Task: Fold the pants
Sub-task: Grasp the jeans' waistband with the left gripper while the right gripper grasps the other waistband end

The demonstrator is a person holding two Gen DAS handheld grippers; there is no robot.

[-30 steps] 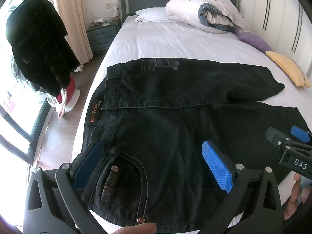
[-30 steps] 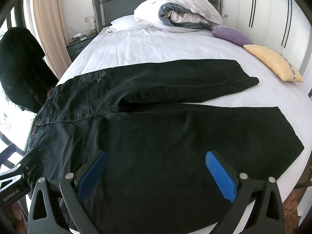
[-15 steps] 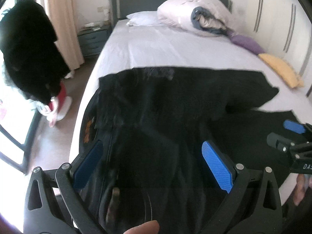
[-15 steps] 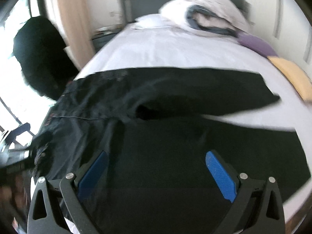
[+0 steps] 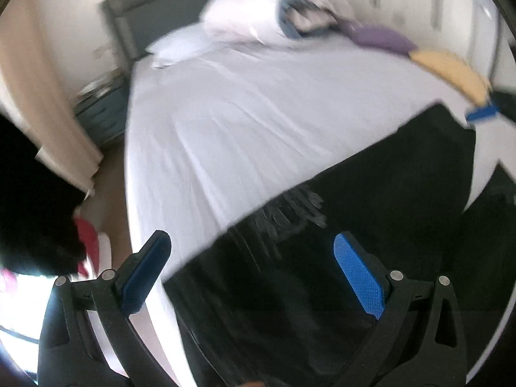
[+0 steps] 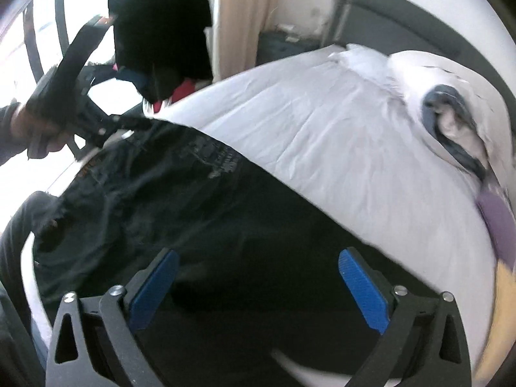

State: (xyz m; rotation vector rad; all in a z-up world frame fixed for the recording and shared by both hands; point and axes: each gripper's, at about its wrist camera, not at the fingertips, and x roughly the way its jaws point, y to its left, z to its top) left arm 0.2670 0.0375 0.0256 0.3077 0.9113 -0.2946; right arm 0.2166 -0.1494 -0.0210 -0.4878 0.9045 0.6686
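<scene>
Black pants [image 5: 338, 258] lie spread on the white bed sheet [image 5: 258, 113]; they also show in the right wrist view [image 6: 193, 213]. My left gripper [image 5: 251, 267] is open and empty, hovering over the far waist corner of the pants at the bed's left edge. My right gripper [image 6: 258, 277] is open and empty over the upper leg. The left gripper also shows in the right wrist view [image 6: 106, 125] at the waistband's far corner. One blue pad of the right gripper shows in the left wrist view [image 5: 482, 113]. Both views are blurred.
A rolled duvet and pillows [image 5: 274, 13] lie at the headboard. Purple [image 5: 383, 37] and yellow [image 5: 451, 71] cushions lie on the bed's right side. A dark garment hangs [image 6: 161, 22] beside the bed near the curtain and nightstand [image 5: 100, 109].
Both grippers have swung forward across the pants towards their far edge, and both views have tilted. The left gripper went from the near waist pocket to the far waist corner. Both stay open.
</scene>
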